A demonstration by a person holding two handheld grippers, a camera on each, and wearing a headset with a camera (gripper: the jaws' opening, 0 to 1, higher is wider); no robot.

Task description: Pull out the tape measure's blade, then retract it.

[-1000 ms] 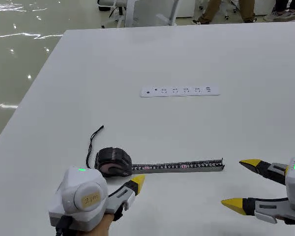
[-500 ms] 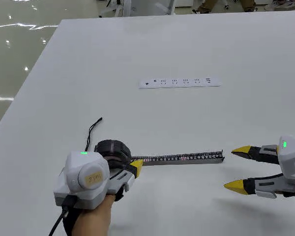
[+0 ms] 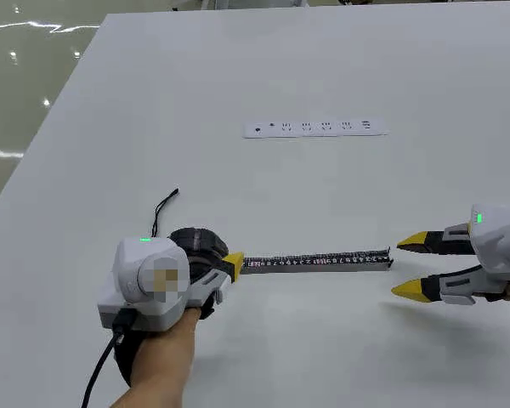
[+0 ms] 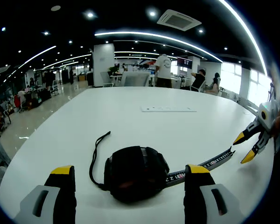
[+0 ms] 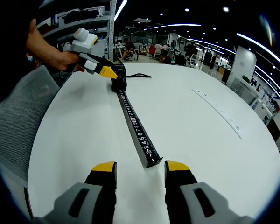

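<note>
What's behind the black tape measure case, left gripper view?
A black wrist strap curls back over the white table; farther back lies a white power strip. The black case covers the table directly behind it.

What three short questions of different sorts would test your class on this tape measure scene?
1. True or false: the right tongs are shut on the tip of the blade.
2. What sits between the open jaws of the left tongs? A: the blade's tip. B: the tape measure's case. C: nothing.
3. Fill in: farther up the table, beyond the tape, lies a flat white ____.

Key: 1 false, they are open with the tip just ahead of them; 2 B; 3 power strip.
</note>
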